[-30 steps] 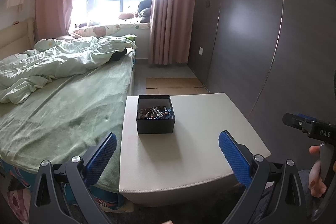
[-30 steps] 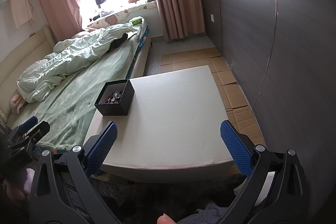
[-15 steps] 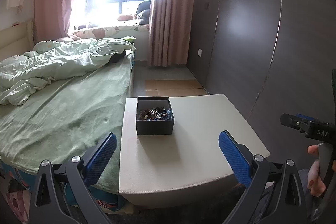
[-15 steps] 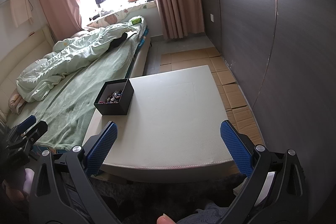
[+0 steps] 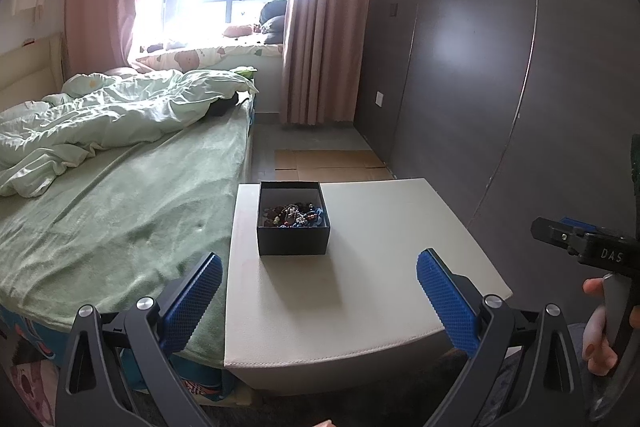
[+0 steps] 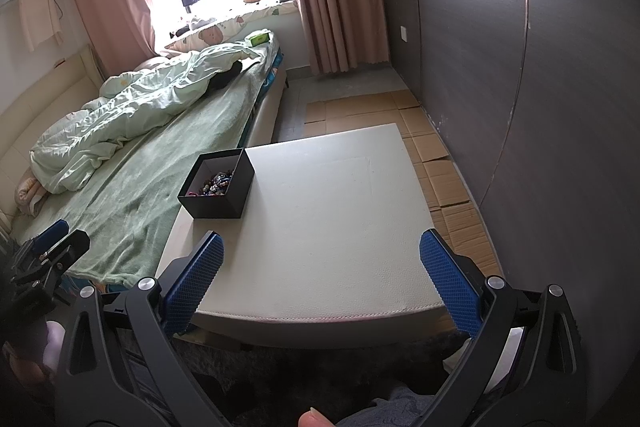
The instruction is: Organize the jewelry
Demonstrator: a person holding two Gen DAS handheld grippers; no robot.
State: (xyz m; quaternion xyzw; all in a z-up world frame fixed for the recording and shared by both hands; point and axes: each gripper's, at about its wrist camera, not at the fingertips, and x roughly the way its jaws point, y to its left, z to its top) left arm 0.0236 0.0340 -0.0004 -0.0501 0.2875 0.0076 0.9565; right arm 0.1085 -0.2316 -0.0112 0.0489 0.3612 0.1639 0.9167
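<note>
A black open box (image 5: 293, 219) holding a tangle of beaded jewelry (image 5: 292, 215) stands at the far left of a cream table (image 5: 360, 291). It also shows in the right wrist view (image 6: 218, 189). My left gripper (image 5: 318, 301) is open and empty, held at the table's near edge, short of the box. My right gripper (image 6: 320, 283) is open and empty over the table's near edge, right of the box. Each gripper shows at the edge of the other's view: the right one (image 5: 580, 243), the left one (image 6: 52, 251).
A bed with a green blanket (image 5: 100, 211) runs along the table's left side. A dark panelled wall (image 5: 500, 87) stands close on the right. Flattened cardboard (image 6: 436, 163) lies on the floor beyond and beside the table. A window with pink curtains (image 5: 316, 27) is behind.
The left wrist view has shifted slightly, so the box sits a little higher and nearer centre. The right gripper has barely moved. Both stay open.
</note>
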